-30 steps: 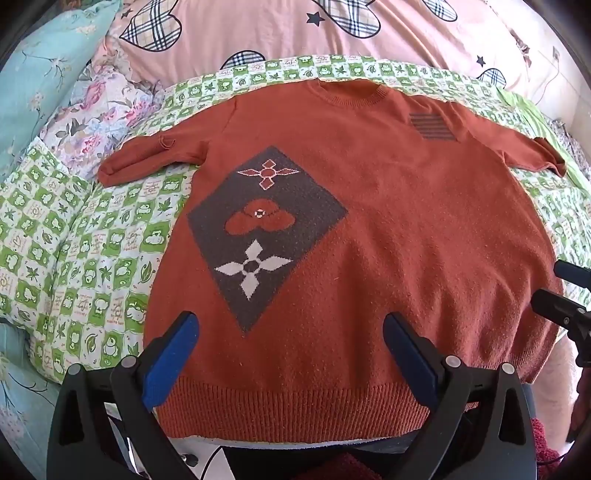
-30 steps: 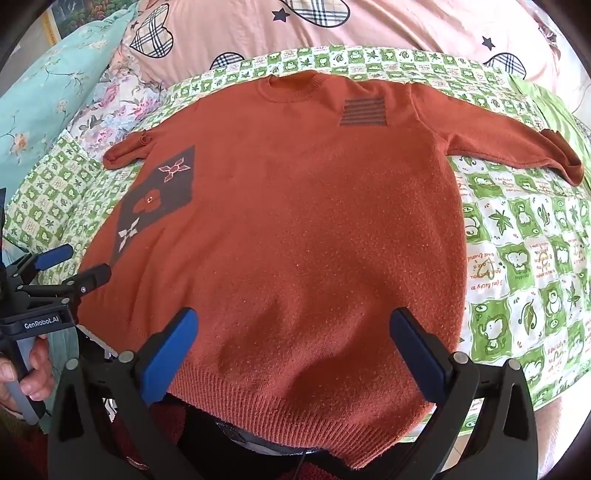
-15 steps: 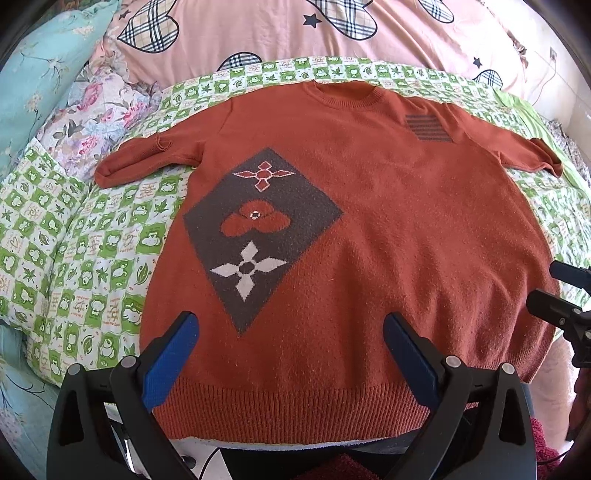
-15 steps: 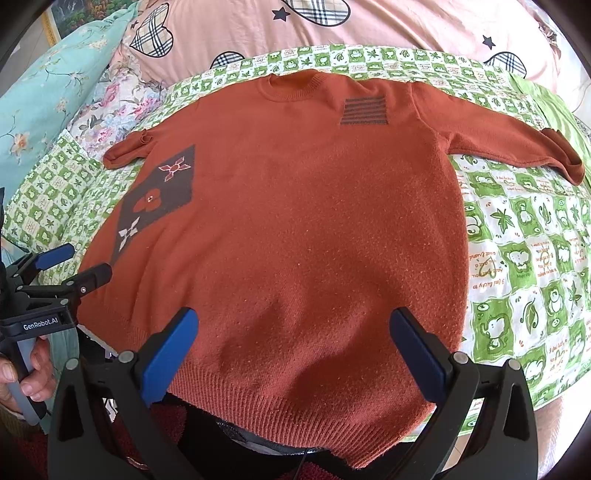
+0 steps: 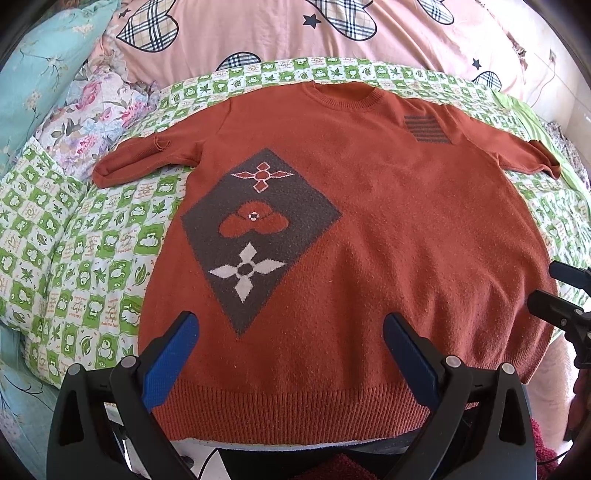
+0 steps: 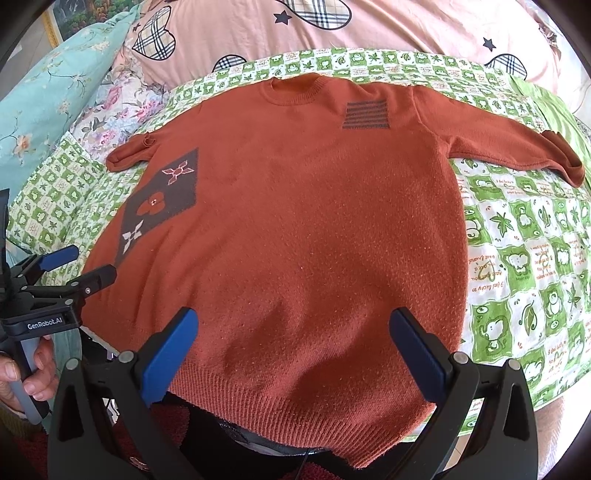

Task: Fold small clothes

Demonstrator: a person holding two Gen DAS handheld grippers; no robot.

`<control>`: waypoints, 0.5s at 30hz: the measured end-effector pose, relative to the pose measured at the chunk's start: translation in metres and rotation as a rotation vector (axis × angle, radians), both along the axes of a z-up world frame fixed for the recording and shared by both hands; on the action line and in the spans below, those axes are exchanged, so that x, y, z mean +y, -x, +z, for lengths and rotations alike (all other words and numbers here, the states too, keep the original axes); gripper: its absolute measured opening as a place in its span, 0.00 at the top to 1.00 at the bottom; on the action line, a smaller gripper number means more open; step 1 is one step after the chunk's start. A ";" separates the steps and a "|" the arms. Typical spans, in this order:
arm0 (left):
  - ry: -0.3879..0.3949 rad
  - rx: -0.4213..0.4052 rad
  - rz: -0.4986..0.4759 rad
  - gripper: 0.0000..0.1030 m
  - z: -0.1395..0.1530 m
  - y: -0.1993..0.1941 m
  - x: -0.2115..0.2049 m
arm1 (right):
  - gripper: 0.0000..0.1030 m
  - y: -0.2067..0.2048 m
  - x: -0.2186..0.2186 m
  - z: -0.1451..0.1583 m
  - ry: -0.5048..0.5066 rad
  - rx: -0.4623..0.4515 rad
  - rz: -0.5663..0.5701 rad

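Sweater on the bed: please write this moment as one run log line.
sweater: flat, unfolded, front up | left gripper: open, over hem | right gripper: open, over hem | fold: not started

We count one rust sweater with two sleeves, one green checked quilt, one pink pillow, and two grippers: left gripper, right gripper.

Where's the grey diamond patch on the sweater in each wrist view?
Left wrist: the grey diamond patch sits left of centre, large, just above the open left gripper.
Right wrist: the same patch lies at the left edge of the sweater, small and foreshortened, far left of the open right gripper.
Shared landmark: the grey striped rectangle near the collar, upper right in both.
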State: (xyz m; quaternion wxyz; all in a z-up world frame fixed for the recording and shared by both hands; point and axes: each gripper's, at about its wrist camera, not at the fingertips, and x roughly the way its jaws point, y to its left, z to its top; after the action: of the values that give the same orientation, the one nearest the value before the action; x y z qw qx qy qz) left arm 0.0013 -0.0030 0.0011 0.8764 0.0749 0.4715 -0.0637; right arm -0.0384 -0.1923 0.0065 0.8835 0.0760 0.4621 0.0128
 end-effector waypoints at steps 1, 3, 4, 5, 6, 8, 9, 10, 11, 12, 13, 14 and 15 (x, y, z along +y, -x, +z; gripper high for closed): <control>0.008 0.006 0.000 0.03 0.000 0.000 0.000 | 0.00 0.000 0.000 0.000 0.000 0.003 0.000; 0.009 0.006 0.000 0.03 0.000 -0.001 0.000 | 0.00 0.000 -0.001 0.001 -0.004 -0.012 0.000; 0.006 0.005 0.000 0.03 0.000 -0.001 -0.001 | 0.00 0.000 0.000 0.001 -0.002 -0.007 0.001; 0.006 0.006 -0.001 0.03 0.000 -0.002 -0.001 | 0.00 0.000 0.000 0.001 -0.002 -0.007 0.000; -0.001 0.003 -0.001 0.03 0.000 -0.002 -0.001 | 0.00 0.000 0.000 0.001 -0.003 -0.009 0.000; -0.008 0.004 -0.003 0.03 -0.001 -0.002 -0.001 | 0.00 -0.001 0.000 0.001 0.004 0.017 0.001; -0.017 0.002 -0.004 0.03 -0.001 -0.002 0.000 | 0.00 0.000 0.000 0.001 0.002 0.008 0.001; -0.018 0.003 -0.004 0.03 -0.001 -0.002 -0.001 | 0.00 0.000 0.000 0.001 0.000 -0.002 0.001; -0.030 0.004 -0.005 0.03 -0.001 -0.002 0.000 | 0.00 0.001 0.000 0.002 -0.005 -0.027 0.001; -0.030 0.007 -0.005 0.03 -0.002 -0.002 0.000 | 0.00 0.001 0.000 0.003 -0.009 -0.034 0.001; -0.029 0.009 -0.005 0.03 -0.002 -0.002 0.000 | 0.00 0.001 0.000 0.003 -0.012 -0.041 0.002; -0.029 0.008 -0.006 0.03 -0.002 -0.003 0.000 | 0.00 0.000 0.000 0.003 -0.011 -0.019 0.000; -0.031 0.002 -0.007 0.03 -0.002 -0.003 0.000 | 0.00 0.000 0.000 0.003 -0.012 -0.020 -0.001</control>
State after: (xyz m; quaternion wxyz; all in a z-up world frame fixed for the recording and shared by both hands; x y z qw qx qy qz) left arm 0.0043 -0.0028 -0.0014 0.8745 0.0901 0.4729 -0.0595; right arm -0.0385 -0.1922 0.0096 0.8876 0.0814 0.4530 0.0161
